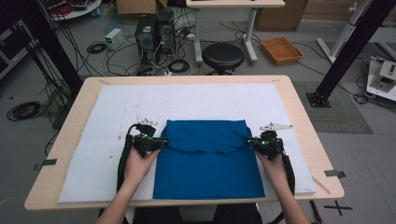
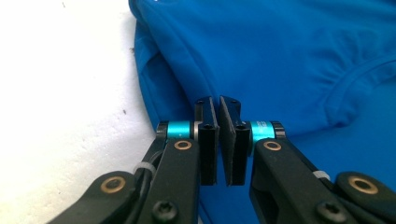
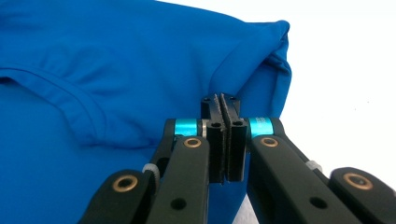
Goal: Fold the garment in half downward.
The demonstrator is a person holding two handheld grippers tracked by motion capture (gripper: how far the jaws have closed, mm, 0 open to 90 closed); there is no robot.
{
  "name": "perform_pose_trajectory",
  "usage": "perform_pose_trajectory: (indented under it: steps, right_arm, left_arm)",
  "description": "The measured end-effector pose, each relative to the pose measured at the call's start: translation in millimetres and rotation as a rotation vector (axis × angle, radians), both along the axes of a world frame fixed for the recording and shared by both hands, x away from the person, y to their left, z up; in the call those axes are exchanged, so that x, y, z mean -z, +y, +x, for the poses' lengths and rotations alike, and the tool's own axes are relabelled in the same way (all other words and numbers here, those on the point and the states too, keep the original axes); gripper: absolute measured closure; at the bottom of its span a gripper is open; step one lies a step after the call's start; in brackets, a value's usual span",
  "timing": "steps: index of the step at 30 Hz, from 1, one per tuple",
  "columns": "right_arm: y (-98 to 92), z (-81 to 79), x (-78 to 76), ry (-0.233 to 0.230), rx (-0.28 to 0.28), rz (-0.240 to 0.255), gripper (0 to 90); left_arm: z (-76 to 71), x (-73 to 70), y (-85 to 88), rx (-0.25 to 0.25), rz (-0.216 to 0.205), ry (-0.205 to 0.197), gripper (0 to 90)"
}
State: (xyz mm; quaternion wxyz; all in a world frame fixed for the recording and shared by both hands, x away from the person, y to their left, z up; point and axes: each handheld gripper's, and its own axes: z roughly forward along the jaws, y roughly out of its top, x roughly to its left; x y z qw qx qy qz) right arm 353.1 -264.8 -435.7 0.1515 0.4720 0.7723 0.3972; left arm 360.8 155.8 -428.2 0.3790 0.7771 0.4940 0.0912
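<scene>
A: We note the blue garment lying folded on the white mat, its upper part turned down over the lower; the left gripper sits at its left edge, the right gripper at its right edge.

B: Agreed; in both gripper views the jaws stand closed, pads almost meeting at the cloth's fold; whether fabric is pinched between them, we cannot tell.

A: Around it: wooden table rim bare; black stool and orange tray on the floor beyond; nothing blocks either gripper.

White mat bare beyond the blue garment, open passage — no obstacles.
</scene>
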Motion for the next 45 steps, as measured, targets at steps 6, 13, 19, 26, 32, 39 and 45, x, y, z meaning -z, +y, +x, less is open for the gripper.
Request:
perform_pose_trajectory:
  steps: [6,13,19,26,32,39,45]
  right_arm:
    - [-3.4,-11.1,-9.8,-0.018,-0.026,0.014,89.9]
    - [-10.0,-33.4,-18.2,-0.019,-0.068,0.021,89.9]
    - [-14.2,-56.2,-26.9,-0.027,-0.103,0.023,89.9]
    - [-13.1,-87.8,-32.3,-0.034,-0.152,0.013,89.9]
    - [-14.4,-112.4,-33.2,-0.038,-0.178,-0.007,89.9]
    - [-14.8,-133.8,-29.5,-0.041,-0.201,-0.047,89.9]
    - [-10.9,-139.5,-25.7,-0.055,-0.206,-0.105,89.7]
  left_arm:
    - [-11.9,-12.0,2.6,0.029,-0.030,-0.021,85.9]
    - [-33.4,-21.8,4.4,0.073,-0.071,-0.027,85.8]
    - [-59.1,-26.4,6.1,0.117,-0.095,-0.031,85.8]
    - [-89.2,-31.0,9.8,0.163,-0.123,-0.023,85.8]
    - [-115.5,-28.7,13.1,0.190,-0.117,-0.001,85.8]
    - [-131.6,-21.6,13.1,0.205,-0.071,0.018,85.7]
    - [-133.5,-15.0,10.6,0.207,-0.040,0.017,85.0]
